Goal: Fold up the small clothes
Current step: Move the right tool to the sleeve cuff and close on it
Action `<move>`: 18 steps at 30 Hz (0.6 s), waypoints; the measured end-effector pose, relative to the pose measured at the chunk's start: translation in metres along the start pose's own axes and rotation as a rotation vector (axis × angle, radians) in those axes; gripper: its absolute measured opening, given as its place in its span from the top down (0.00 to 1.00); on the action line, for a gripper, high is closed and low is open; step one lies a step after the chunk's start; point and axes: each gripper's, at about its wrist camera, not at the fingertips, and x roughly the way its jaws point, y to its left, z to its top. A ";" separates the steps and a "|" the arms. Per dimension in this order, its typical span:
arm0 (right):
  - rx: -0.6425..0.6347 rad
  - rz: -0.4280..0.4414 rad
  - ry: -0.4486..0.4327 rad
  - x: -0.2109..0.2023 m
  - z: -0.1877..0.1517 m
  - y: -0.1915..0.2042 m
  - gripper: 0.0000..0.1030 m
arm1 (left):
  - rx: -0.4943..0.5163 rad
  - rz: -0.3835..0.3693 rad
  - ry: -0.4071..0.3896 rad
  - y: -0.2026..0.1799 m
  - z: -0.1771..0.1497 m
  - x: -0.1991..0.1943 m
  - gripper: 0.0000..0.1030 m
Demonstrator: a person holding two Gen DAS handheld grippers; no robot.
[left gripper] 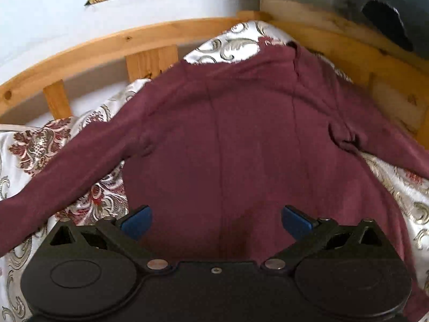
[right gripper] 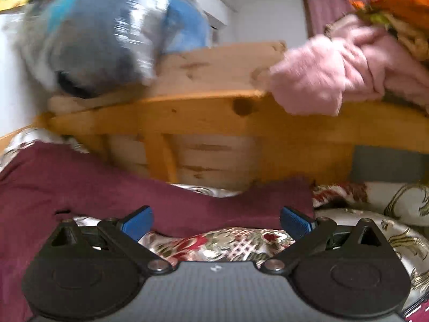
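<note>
maroon top (left gripper: 241, 134) spread flat on patterned bedspread (left gripper: 40, 145), wooden rail (left gripper: 107, 40) behind

Maroon long-sleeved top (left gripper: 241, 139), spread flat

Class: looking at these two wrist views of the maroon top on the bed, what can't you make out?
- Maroon top, left wrist view: hem hidden by left gripper; both cuffs cut off by the frame edges.
- Blue-grey bundle, right wrist view: blurred, unidentifiable.
- Right gripper: open, whether touching the sleeve is unclear.
</note>
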 end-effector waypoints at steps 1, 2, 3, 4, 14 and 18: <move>0.014 0.003 0.011 0.005 0.000 -0.005 0.00 | 0.011 -0.004 0.000 0.000 -0.003 0.002 0.01; 0.024 -0.006 0.016 0.008 0.001 -0.010 0.00 | 0.020 -0.003 0.002 0.000 -0.007 0.002 0.01; 0.034 -0.021 0.015 0.010 0.001 -0.015 0.00 | 0.028 0.001 0.007 0.000 -0.011 0.003 0.01; 0.044 -0.036 0.008 0.010 0.002 -0.020 0.00 | 0.033 0.004 0.015 0.001 -0.015 0.002 0.01; 0.065 -0.149 0.030 0.033 0.014 -0.050 0.18 | 0.007 0.039 0.045 0.009 -0.038 -0.021 0.01; 0.063 -0.148 0.076 0.042 0.009 -0.053 0.30 | -0.002 0.039 0.049 0.007 -0.041 -0.026 0.01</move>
